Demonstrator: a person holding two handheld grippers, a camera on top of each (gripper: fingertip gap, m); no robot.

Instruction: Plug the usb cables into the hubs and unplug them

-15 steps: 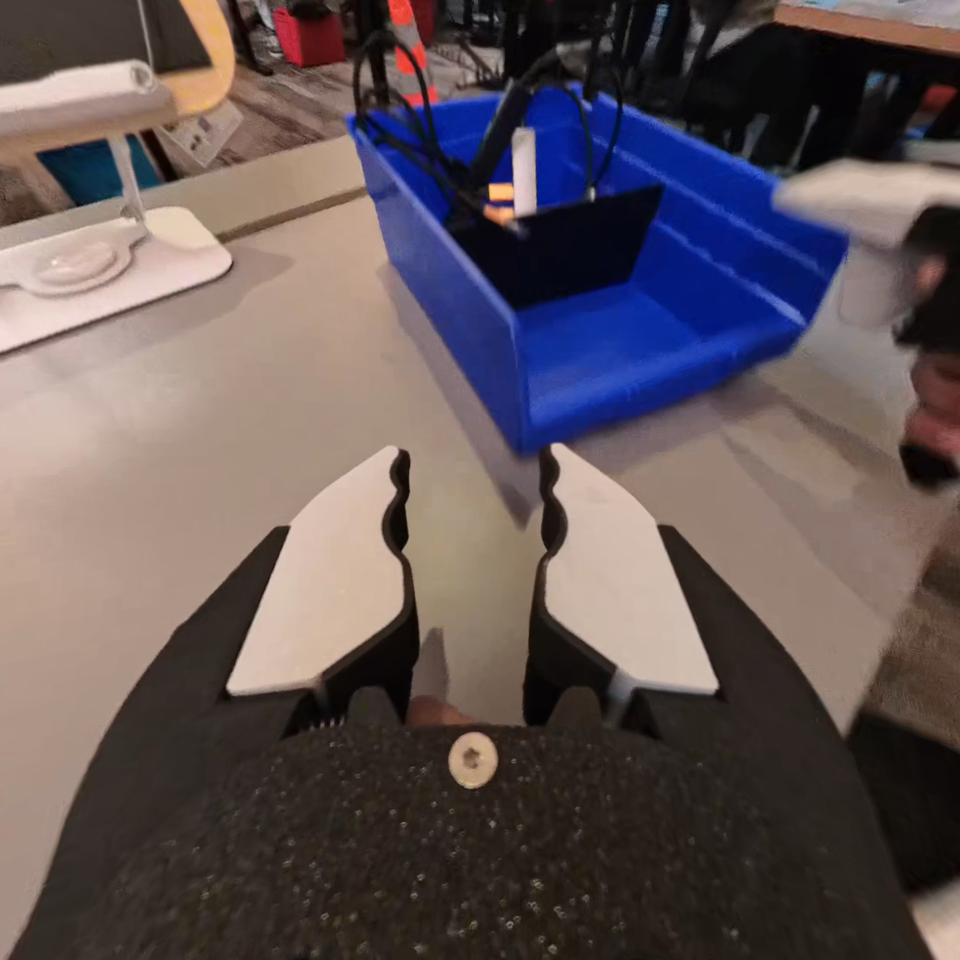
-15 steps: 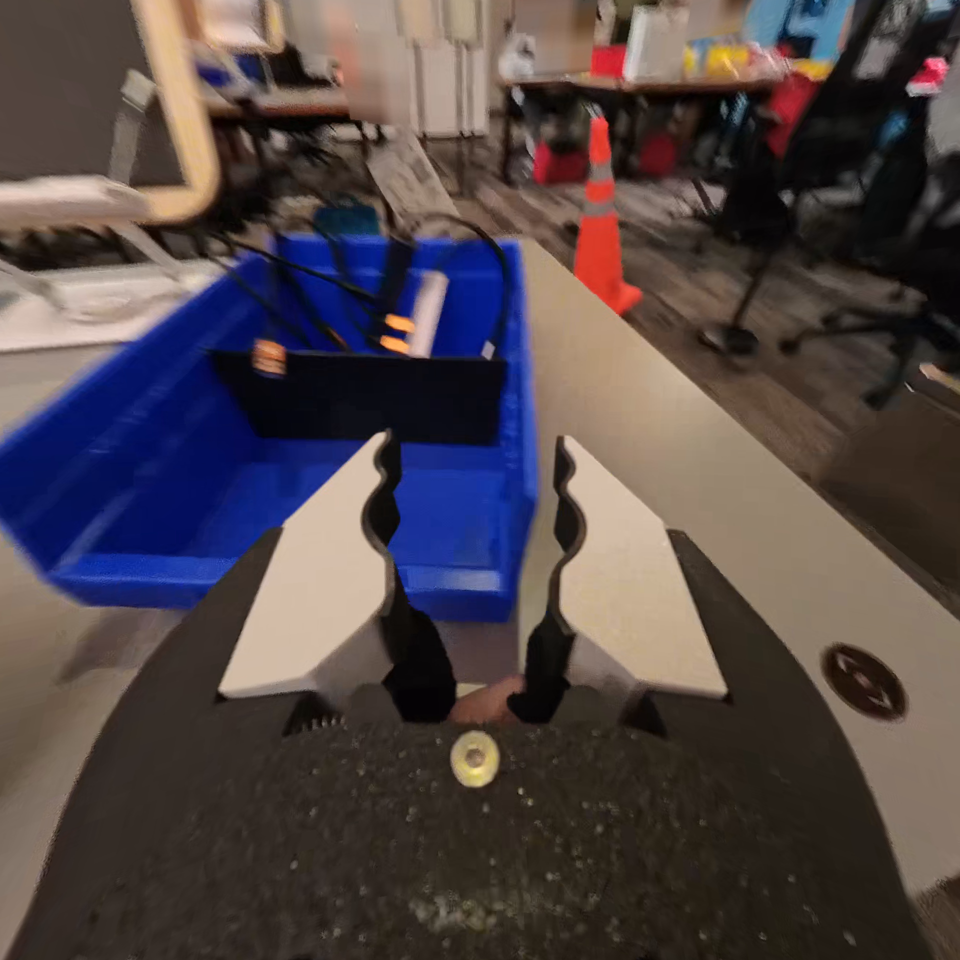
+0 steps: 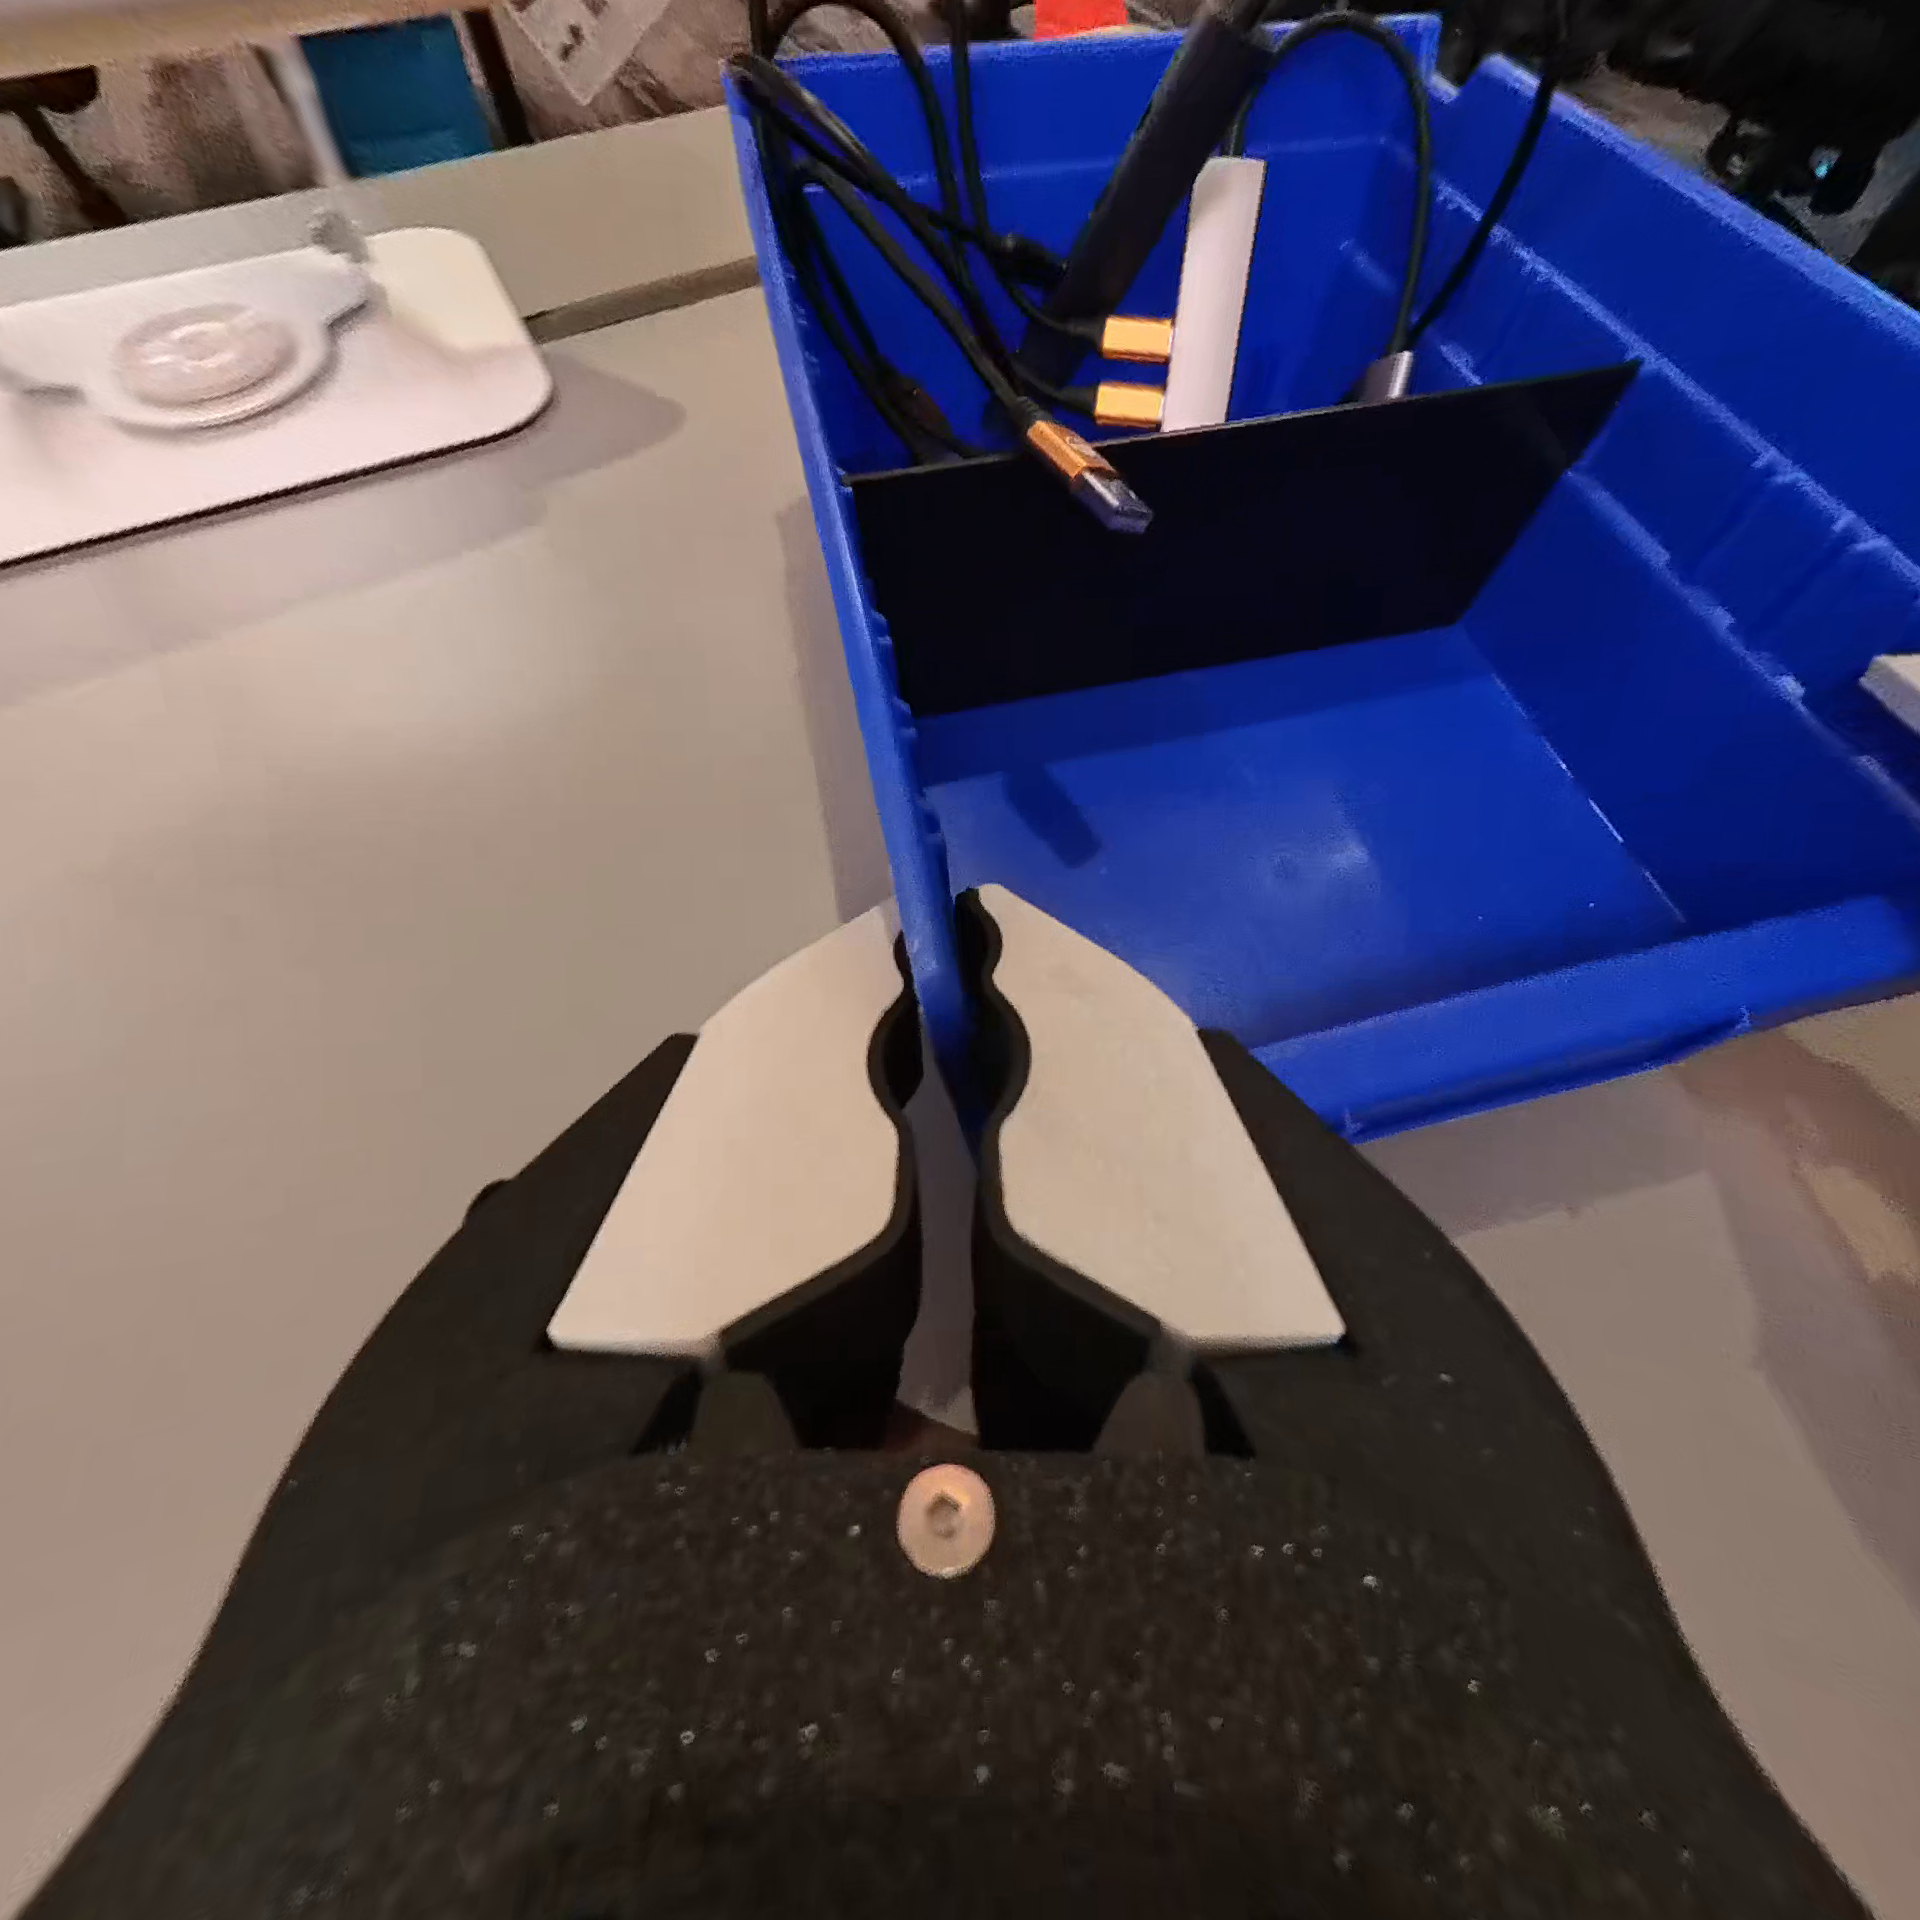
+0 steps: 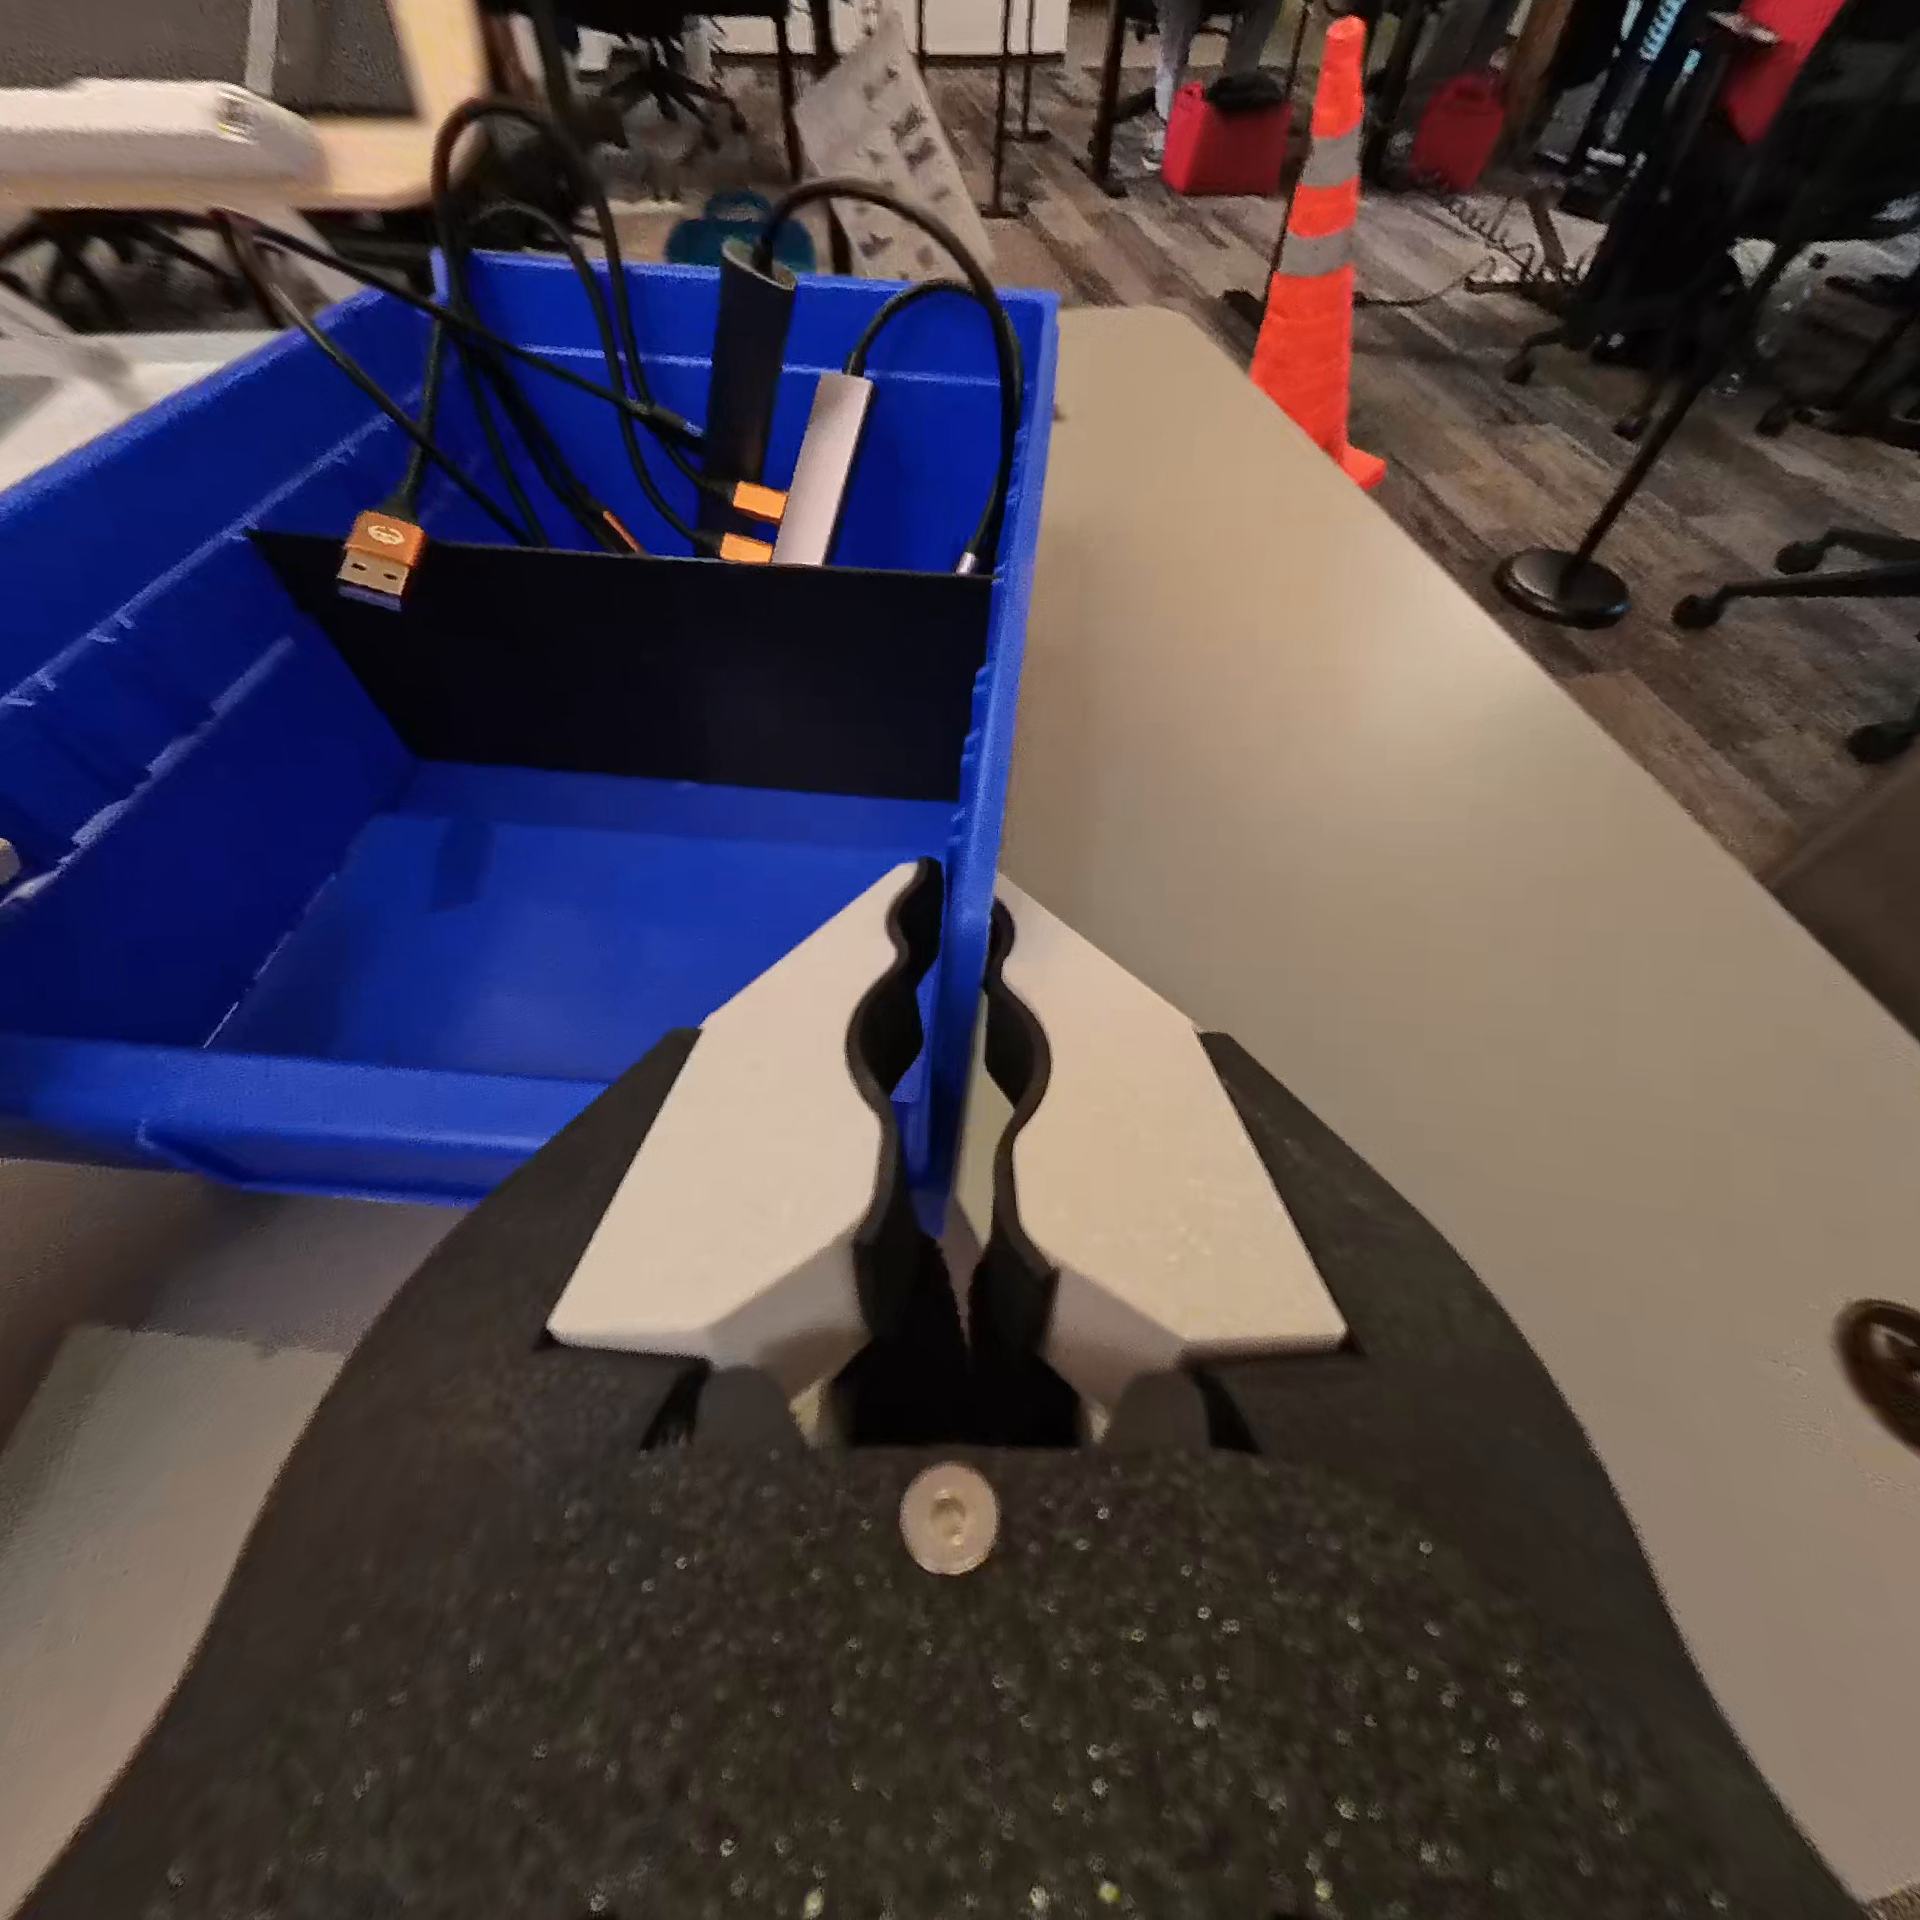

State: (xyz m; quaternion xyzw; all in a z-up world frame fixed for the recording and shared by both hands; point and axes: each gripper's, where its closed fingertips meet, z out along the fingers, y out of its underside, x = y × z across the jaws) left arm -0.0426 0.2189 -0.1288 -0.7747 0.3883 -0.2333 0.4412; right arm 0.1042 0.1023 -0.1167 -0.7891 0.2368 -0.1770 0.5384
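Left claw (image 3: 940, 914) pinches the left wall of the blue plastic bin (image 3: 1351, 883) on the grey worktop (image 3: 416, 831); right claw (image 4: 961, 894) pinches its right wall. Black cables (image 3: 894, 197) behind the bin's black divider (image 3: 1195, 540).

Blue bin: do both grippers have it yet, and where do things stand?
Done: left gripper and right gripper each have their jaws closed on a side wall of the blue bin. In hand: a two-sided grip near its front corners. Not yet: the bin sits on the grey table, cables behind the black divider.
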